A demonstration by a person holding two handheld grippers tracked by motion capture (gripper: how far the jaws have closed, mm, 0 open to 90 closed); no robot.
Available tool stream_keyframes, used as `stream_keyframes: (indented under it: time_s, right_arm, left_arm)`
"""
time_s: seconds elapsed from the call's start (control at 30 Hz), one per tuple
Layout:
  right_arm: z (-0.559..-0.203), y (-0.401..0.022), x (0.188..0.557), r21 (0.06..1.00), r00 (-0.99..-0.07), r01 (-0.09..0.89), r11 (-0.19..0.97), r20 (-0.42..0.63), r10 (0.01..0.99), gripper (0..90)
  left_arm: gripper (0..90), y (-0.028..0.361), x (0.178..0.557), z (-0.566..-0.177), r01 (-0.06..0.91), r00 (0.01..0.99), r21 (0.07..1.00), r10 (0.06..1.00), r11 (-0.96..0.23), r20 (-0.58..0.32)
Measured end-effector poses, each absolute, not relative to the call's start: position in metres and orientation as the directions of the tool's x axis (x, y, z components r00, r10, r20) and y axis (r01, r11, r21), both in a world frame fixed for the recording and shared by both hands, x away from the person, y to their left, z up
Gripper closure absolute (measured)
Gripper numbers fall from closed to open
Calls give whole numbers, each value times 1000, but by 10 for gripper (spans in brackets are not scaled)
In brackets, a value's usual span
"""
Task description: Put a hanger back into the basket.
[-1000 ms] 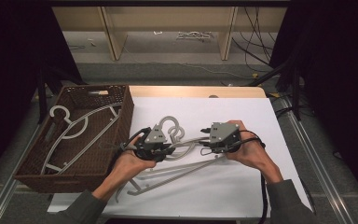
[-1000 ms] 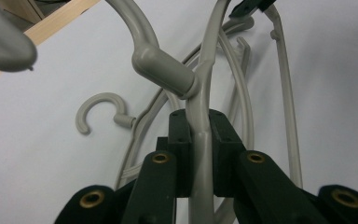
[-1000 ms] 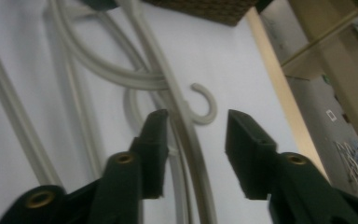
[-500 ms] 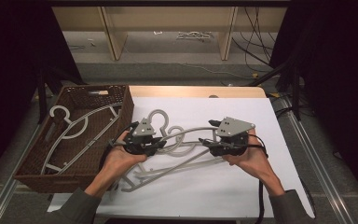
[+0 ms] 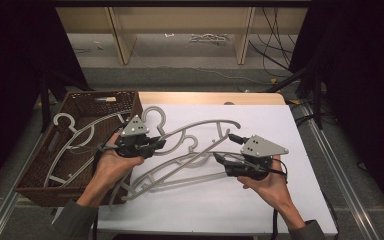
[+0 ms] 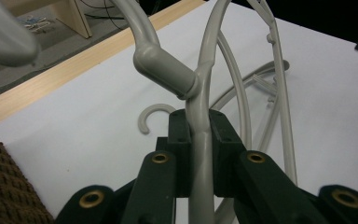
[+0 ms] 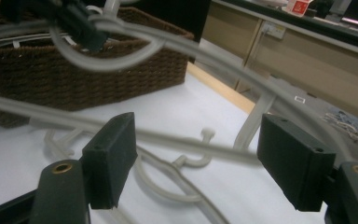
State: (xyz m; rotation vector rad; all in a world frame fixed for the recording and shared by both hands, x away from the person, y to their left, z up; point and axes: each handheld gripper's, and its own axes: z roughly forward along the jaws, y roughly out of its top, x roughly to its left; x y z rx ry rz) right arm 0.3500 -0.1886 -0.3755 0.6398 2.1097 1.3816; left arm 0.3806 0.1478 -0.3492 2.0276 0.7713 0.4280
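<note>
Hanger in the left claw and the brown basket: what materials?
Hanger: looks like moulded plastic, pale grey, smooth with a soft sheen and rounded joints. Basket: woven wicker or rattan by its look, dark brown and matte; could be synthetic weave.

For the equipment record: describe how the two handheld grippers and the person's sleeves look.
Both the left gripper and the right gripper are black, each topped by a grey three-cornered plate with small holes. Brass-coloured rivets mark the jaw links. A black cable trails from each. The sleeves are grey.

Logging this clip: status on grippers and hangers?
Left gripper clamped on lifted hanger. Right gripper open, jaws just opened. Other hangers tangled beneath; basket alongside.
</note>
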Motion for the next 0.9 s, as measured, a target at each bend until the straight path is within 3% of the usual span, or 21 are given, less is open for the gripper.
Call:
stream_keyframes:
  time_s: [0.47,0.9]
  right_arm:
    - [-397,-190,340,910,-762,147,387,-145,631,279]
    - [-407,-194,335,911,-754,170,375,-125,645,253]
  left_arm:
    - [810,182,374,-329,345,733,845,680,-409,30]
    - [810,249,384,-295,367,613,841,783,-398,103]
